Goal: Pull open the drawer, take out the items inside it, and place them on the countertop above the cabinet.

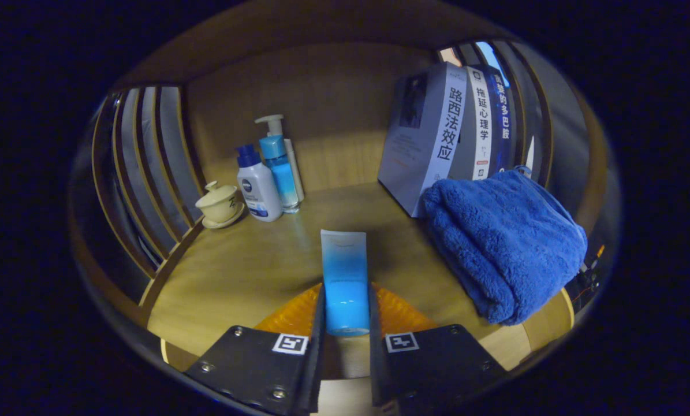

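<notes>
A tube (345,283) stands clamped between both fingers of the tongs (346,335), over the counter (246,271). An orange object (402,315) lies under it, just ahead of the fingers. Beyond to the left, by the back wall, stand a lidded cup on a saucer (219,203), a bottle (258,186) and a pump bottle (278,167) side by side. To the right lies a folded towel (503,242), with upright books (448,136) behind it.

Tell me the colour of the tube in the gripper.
Blue, fading to pale white-blue at the far end: the tube, clearest in the gripper view, clamped in the gripper.
</notes>
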